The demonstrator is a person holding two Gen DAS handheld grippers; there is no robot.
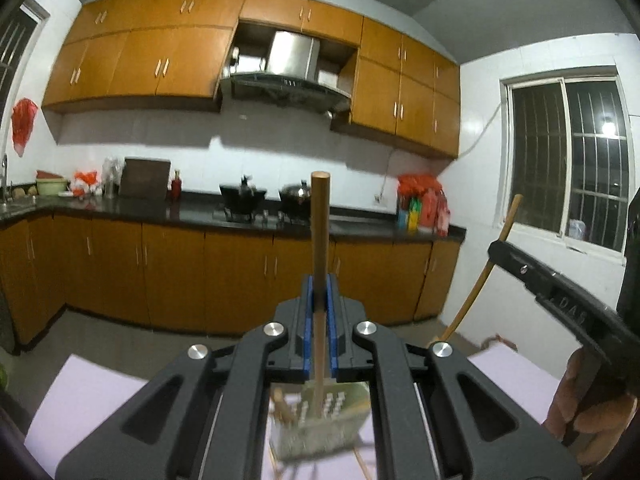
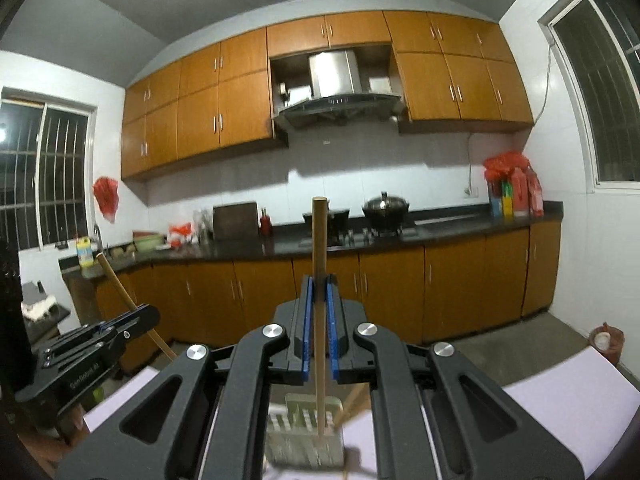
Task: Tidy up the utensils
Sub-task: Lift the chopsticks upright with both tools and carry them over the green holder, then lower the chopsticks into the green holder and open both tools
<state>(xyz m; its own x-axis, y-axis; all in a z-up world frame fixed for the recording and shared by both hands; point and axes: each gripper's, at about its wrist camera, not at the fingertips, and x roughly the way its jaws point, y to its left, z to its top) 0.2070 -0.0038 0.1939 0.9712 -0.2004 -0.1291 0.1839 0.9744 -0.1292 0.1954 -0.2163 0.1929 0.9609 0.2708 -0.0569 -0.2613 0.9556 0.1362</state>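
My left gripper (image 1: 319, 292) is shut on a wooden stick (image 1: 320, 224) that stands upright between its blue pads. The stick's lower end hangs over a pale slotted utensil holder (image 1: 320, 432) on the lilac table (image 1: 80, 392). Another stick (image 1: 280, 404) leans in the holder. My right gripper (image 2: 319, 290) is likewise shut on an upright wooden stick (image 2: 319, 248) above the same holder (image 2: 304, 436). Each view shows the other gripper off to the side: the right gripper (image 1: 496, 248) with its stick (image 1: 476, 288), and the left gripper (image 2: 150, 314) with its stick (image 2: 120, 284).
A person's hand (image 1: 588, 408) holds the right gripper's handle. Beyond the table, a dark counter (image 2: 440, 226) carries a stove, pots (image 2: 385, 204) and red bags (image 2: 512, 188), over wooden cabinets. Barred windows (image 1: 568, 160) flank the room. A small jar (image 2: 604, 340) sits on the floor.
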